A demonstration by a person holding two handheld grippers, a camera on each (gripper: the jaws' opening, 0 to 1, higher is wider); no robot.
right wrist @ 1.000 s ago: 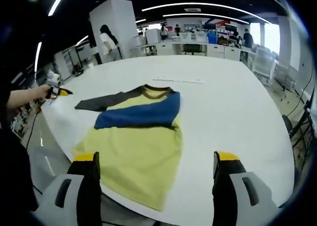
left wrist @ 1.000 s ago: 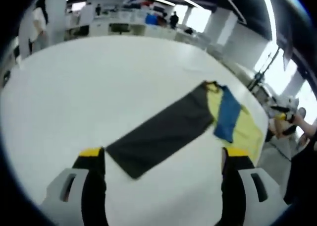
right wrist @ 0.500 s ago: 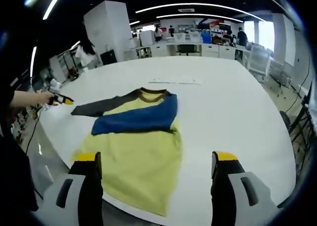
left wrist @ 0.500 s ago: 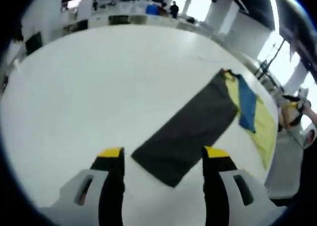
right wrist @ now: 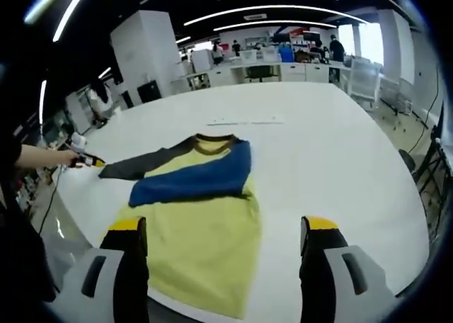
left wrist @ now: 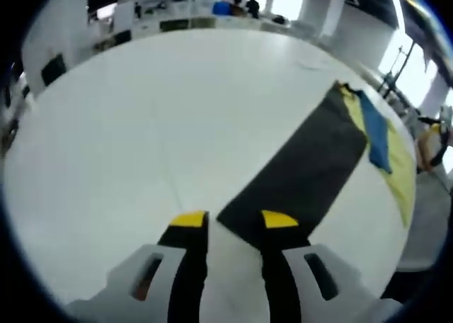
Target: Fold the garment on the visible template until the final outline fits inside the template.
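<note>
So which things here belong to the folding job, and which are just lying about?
Job:
- shirt, its dark sleeve stretched out
- left hand-held gripper, narrowed at the sleeve end
- right hand-held gripper, open by the hem
- table

Lying about:
- pale strip beyond the collar
- background desks

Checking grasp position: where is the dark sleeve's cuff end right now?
In the left gripper view, the dark sleeve cuff lies on the white table, right at the left gripper jaw tips.
</note>
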